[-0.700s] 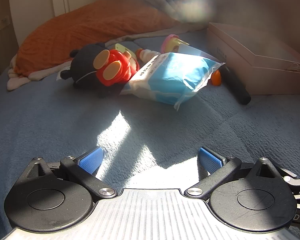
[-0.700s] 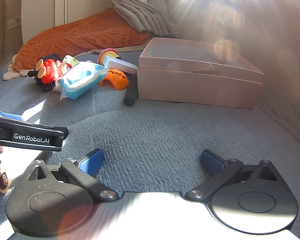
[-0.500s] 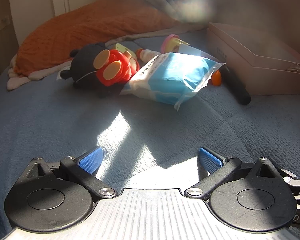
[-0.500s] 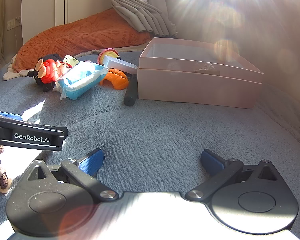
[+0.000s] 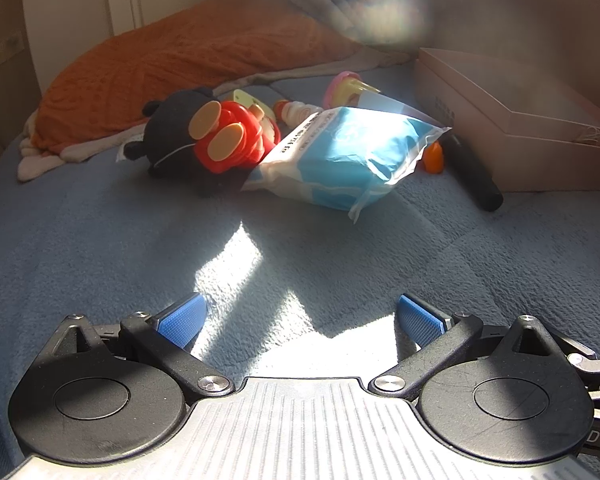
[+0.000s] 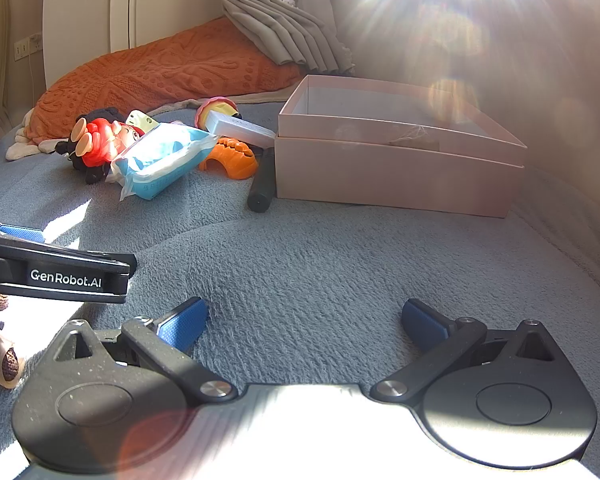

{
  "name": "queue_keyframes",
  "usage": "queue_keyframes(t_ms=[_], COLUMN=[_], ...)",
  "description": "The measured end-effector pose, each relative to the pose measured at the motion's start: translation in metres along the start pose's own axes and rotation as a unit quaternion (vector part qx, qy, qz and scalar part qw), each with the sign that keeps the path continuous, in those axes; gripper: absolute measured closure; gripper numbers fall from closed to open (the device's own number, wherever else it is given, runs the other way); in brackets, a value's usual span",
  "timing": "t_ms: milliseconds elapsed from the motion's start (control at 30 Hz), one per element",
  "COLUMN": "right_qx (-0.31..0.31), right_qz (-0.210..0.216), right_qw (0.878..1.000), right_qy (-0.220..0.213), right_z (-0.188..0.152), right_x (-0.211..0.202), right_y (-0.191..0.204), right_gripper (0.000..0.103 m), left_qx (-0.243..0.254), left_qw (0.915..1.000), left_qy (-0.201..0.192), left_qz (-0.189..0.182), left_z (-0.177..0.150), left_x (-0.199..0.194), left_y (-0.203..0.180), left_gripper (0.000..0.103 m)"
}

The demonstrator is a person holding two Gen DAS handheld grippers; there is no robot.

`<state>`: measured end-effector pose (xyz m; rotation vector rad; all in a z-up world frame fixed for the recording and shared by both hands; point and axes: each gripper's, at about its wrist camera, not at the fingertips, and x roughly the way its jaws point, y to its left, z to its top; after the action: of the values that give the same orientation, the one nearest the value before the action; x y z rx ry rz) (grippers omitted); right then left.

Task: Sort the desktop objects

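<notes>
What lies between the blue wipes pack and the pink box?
In the right wrist view, an orange toy and a black cylinder lie between the wipes pack and the pink box.

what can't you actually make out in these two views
- Pink box interior: right wrist view, its near wall and sun glare hide the floor; left wrist view shows only the outside.
- Orange toy: left wrist view, mostly hidden behind the blue wipes pack.
- Print on the pack: too blurred to read in either view.
- Beige object: right wrist view, cut off by the left edge.
</notes>
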<state>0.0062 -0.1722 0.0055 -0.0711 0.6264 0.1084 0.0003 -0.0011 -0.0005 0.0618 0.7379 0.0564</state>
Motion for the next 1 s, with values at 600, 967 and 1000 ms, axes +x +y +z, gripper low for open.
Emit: queue_keyframes(t_ms=[600,967,1000], right_qx=[-0.011,0.0,-0.003], right_qz=[-0.009,0.001,-0.001], right_qw=[1.0,1.0,1.0], right_qy=[-0.002,0.0,-0.001], right_z=[0.0,-0.001,-0.001], right_x=[0.0,0.001,0.001], right_y=[0.004,0.001,0.003], right_gripper=[0.0,0.0,0.0], left_qx=[-0.001,-0.004,-0.004], left_qw=[1.0,0.9999,0.9999], left_qy=[0.005,0.014,0.015], left_qz=[-0.002,-0.004,-0.004], left_z=[0.001,0.003,0.004], left_x=[0.001,0.003,0.003], left_y=[0.0,0.004,0.004], left_gripper=[0.0,0.0,0.0])
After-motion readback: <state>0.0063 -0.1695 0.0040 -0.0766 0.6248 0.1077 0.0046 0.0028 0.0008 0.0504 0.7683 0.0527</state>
